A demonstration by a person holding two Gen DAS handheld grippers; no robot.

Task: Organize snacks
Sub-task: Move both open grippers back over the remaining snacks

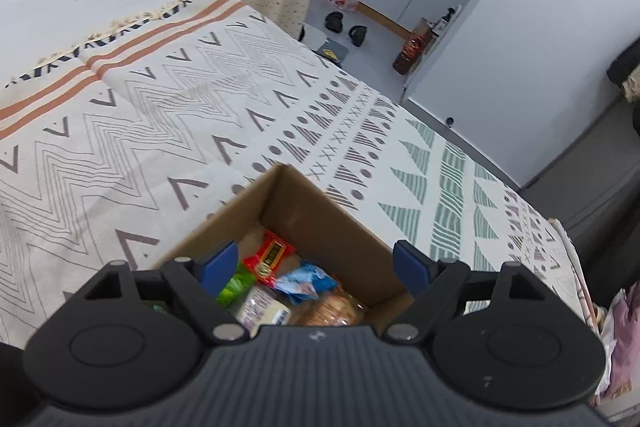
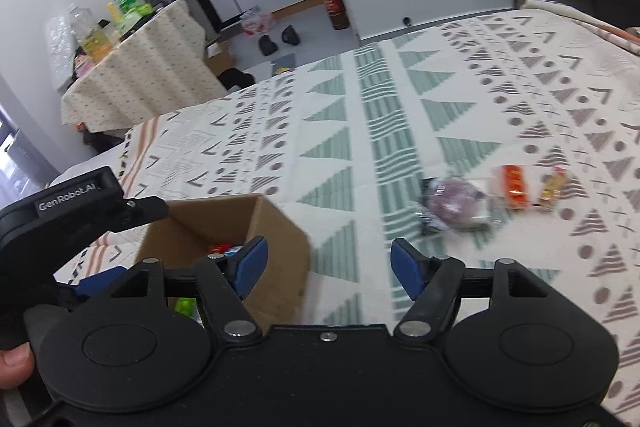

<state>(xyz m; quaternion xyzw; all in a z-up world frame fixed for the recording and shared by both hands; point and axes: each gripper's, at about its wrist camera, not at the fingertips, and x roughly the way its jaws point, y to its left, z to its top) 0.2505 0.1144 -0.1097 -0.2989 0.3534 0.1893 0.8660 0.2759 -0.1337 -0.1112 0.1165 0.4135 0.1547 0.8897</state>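
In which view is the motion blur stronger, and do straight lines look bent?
Right wrist view: stronger blur, smearing the loose snack packets on the patterned bedspread. Left wrist view: sharper, with slight blur on the brown cardboard box. Both views: fisheye distortion curves the room's walls and the bed's edge.

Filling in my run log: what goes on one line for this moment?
left gripper: open, over cardboard box | right gripper: open, empty | snacks loose on bed

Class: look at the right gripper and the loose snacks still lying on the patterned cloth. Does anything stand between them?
Nothing visible does. The right gripper is open and empty, and only bare patterned cloth lies between it and the loose snacks ahead to its right. The cardboard box sits off to its left, out of that path.
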